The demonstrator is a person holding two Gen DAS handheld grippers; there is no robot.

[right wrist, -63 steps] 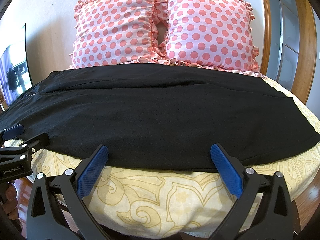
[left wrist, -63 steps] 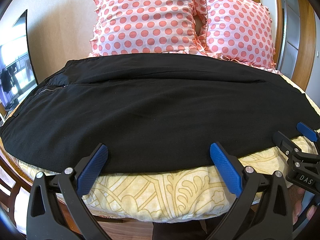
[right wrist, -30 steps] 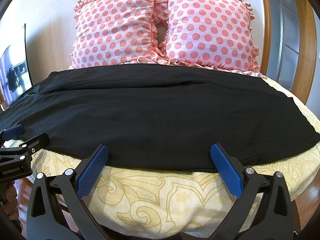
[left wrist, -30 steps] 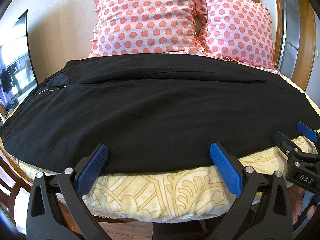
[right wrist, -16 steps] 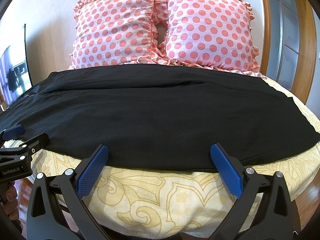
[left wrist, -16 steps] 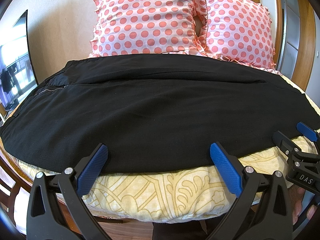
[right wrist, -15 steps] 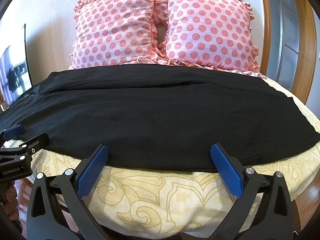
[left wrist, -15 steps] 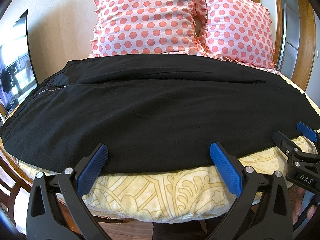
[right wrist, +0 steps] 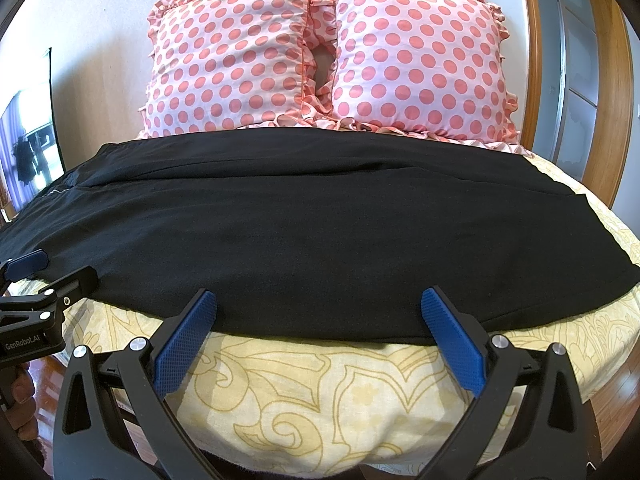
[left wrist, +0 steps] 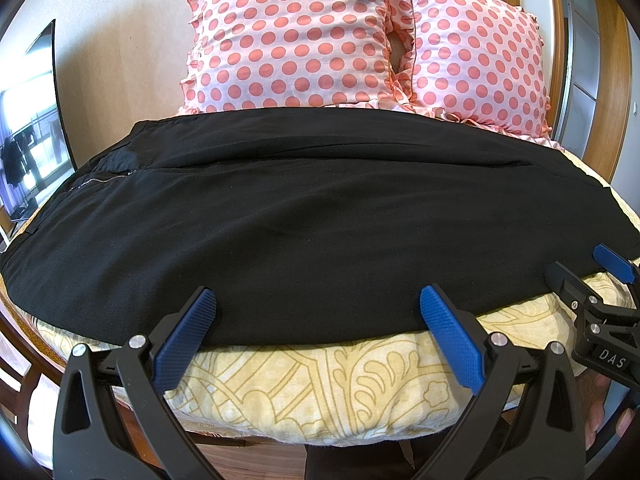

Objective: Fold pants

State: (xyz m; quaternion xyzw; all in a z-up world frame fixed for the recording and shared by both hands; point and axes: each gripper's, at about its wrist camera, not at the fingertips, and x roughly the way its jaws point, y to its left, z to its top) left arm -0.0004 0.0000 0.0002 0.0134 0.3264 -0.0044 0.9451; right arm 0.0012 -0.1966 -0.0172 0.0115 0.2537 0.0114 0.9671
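Observation:
Black pants (left wrist: 320,216) lie spread flat across the bed, waist with a zipper (left wrist: 100,178) at the left, leg ends at the right; they also show in the right wrist view (right wrist: 320,232). My left gripper (left wrist: 316,320) is open and empty, its blue pads just at the pants' near edge. My right gripper (right wrist: 318,320) is open and empty, likewise at the near edge. The right gripper also shows at the right of the left wrist view (left wrist: 592,280), and the left gripper at the left of the right wrist view (right wrist: 52,272).
The bed has a yellow patterned cover (left wrist: 320,376) whose front edge drops off below the grippers. Two pink polka-dot pillows (right wrist: 228,64) (right wrist: 420,64) stand against the wall behind the pants. A dark screen (left wrist: 28,136) is at the left, wooden door frames (right wrist: 536,60) at the right.

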